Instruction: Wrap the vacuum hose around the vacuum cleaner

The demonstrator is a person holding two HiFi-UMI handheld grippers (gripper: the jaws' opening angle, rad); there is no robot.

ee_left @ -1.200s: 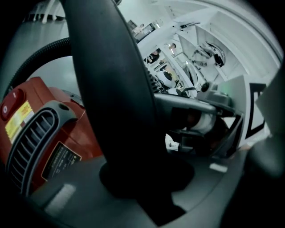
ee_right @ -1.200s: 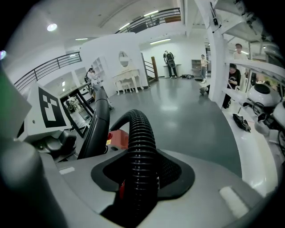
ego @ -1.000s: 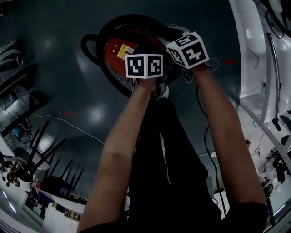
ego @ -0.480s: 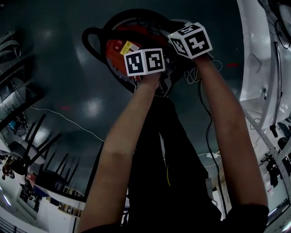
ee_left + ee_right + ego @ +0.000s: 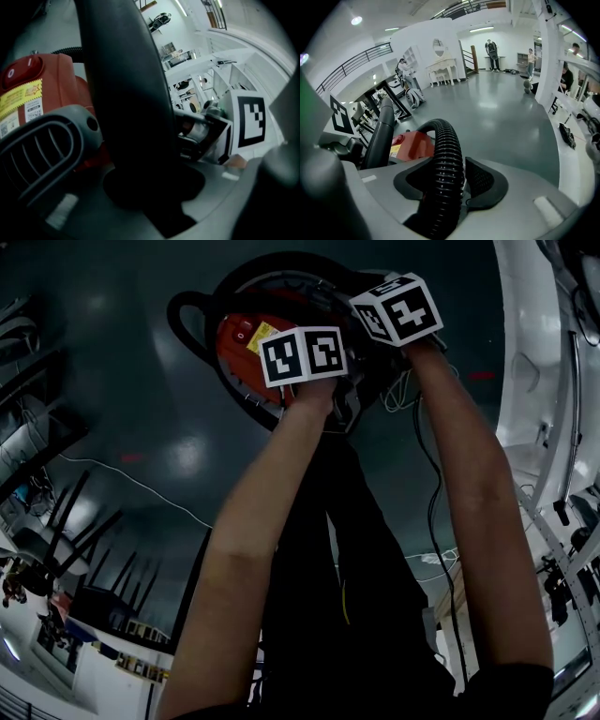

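On a dark, glossy floor (image 5: 141,427) in a wide white hall, bent low over the red vacuum cleaner (image 5: 239,338). Held the left gripper (image 5: 154,185) clenched on a smooth black tube (image 5: 126,84), likely the hose's rigid end, right beside the red body. Had just been opening the jaws of the right gripper (image 5: 450,180), with the ribbed hose (image 5: 446,140) between them, released rather than pinched. From the head view, saw hose already looped round the cleaner. Judged the wrapping nearly finished: probably left only to settle this last stretch and let go of the tube.
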